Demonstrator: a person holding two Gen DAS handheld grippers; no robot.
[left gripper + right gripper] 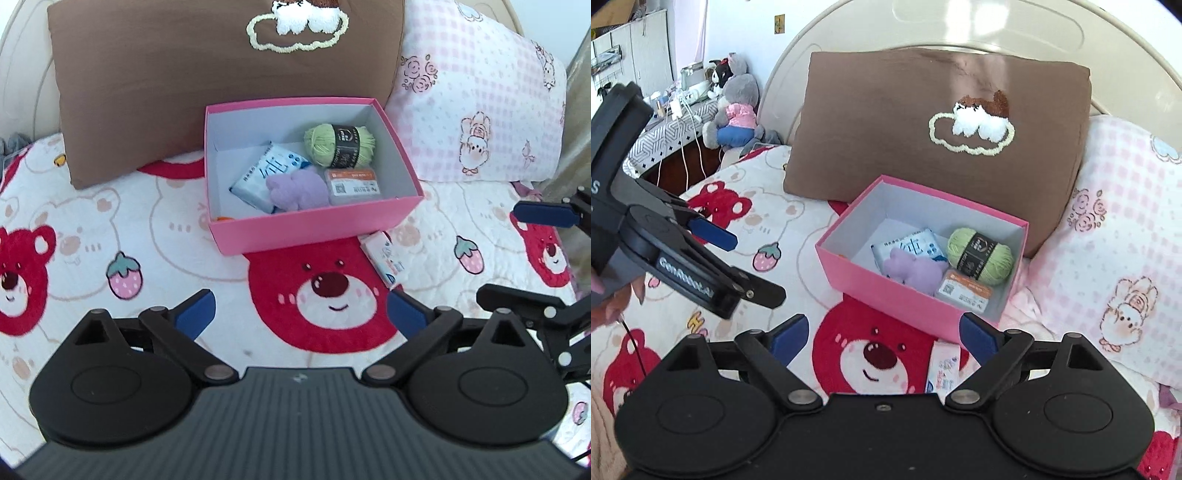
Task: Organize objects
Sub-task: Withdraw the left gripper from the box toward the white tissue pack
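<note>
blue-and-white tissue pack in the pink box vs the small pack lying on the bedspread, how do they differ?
The blue-and-white soft tissue pack sits inside the pink cardboard box; the small pink-and-white printed pack lies outside, on the bear-print bedspread by the box's near corner.

The boxed pack is partly covered by a purple plush toy; the outside pack has nothing on it.

The boxed pack looks larger.

Both are flat printed packets.

Left gripper (pixel 301 314) jaws wide apart; right gripper (pixel 882 338) likewise, both empty.
</note>
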